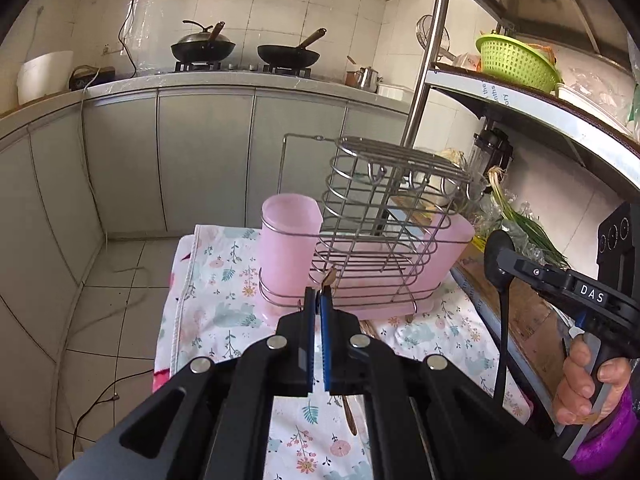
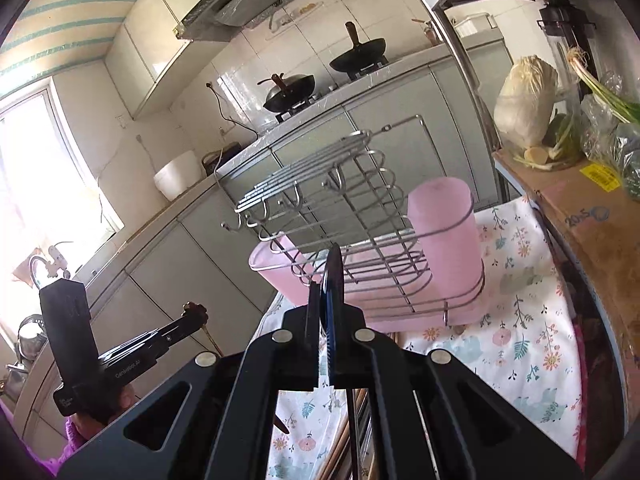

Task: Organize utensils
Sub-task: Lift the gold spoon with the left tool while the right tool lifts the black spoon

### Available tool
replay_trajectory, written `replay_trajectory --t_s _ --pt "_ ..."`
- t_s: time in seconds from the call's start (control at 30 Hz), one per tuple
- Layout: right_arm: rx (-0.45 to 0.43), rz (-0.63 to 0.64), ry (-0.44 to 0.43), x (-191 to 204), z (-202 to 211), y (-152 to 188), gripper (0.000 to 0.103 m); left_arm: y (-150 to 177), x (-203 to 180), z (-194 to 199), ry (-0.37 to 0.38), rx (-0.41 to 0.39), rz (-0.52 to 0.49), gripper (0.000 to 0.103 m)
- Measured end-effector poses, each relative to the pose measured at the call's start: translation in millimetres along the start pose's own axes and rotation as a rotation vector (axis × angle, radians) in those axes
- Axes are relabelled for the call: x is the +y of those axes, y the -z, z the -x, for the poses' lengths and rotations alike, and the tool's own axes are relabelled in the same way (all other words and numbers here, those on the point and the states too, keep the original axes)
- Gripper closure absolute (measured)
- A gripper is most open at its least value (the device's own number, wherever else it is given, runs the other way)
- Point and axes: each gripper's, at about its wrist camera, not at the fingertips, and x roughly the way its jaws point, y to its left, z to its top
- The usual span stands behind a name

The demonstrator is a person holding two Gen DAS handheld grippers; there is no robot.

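The left gripper (image 1: 319, 300) is clenched on a slim brown-handled utensil (image 1: 330, 276); only a small brown end pokes out above the fingertips, while its long handle hangs below the fingers toward the floral cloth (image 1: 224, 280). What kind of utensil it is cannot be told.

The right gripper (image 2: 326, 312) is clamped on a black ladle (image 1: 498, 256), with the dark bowl standing just past the fingertips and the thin black shaft trailing down behind the pads.

Directly ahead of both sets of fingers sits the wire utensil rack (image 1: 384, 216) with its pink cup (image 1: 290, 244) and pink tray liner, resting on the cloth. The cup is the nearer pocket to the left fingers, slightly to their left.

Both utensils look light and stiff, so they should hold their line when carried. Gripped close to the head, each has a long tail that will probably swing and may pivot between the pads. The ladle's plastic looks smooth and possibly slippery; a hold on the neck just below the bowl seems soundest. The rack looks light and open-wired, so a handle could snag a wire or nudge the whole rack across the cloth.
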Motion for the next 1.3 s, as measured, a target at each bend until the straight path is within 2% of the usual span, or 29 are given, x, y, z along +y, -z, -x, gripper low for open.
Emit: replay_trajectory --t_s 0.2,0.47,0.6,0.73,0.87,0.97,1.13,1.3 --pt "-0.098 0.018 -0.032 -0.5 8.3 -43.6 0.1 -39.0 4.4 10.4 -0.024 -0.076 -0.02 0.101" --pt "-0.31 0.07 -0.04 2.6 13.8 -125.3 0.1 -105.7 12.1 24.6 -0.018 -0.212 -0.012 0.101" --pt "-0.409 0.099 -0.006 -1.0 6.8 -152.0 0.1 -135.3 13.0 25.6 -0.052 -0.287 -0.029 0.101" --pt "-0.457 0.138 0.05 -8.3 -7.0 -167.0 0.1 -155.7 15.8 17.0 -0.089 -0.338 -0.043 0.101" --pt "-0.474 0.167 0.103 -20.6 -24.6 -166.7 0.1 -161.4 20.1 -9.6 -0.104 -0.314 -0.047 0.101" --pt "-0.452 0.149 0.114 -33.8 -35.3 -160.0 0.1 -155.1 21.2 -31.9 -0.095 -0.259 -0.057 0.101" --pt "-0.385 0.111 0.133 -51.2 -45.7 -135.8 0.1 -133.8 18.8 -61.4 -0.081 -0.17 -0.075 0.101" --pt "-0.285 0.044 0.131 -63.0 -48.7 -116.3 0.1 -118.3 20.5 -82.2 -0.064 -0.097 -0.05 0.1"
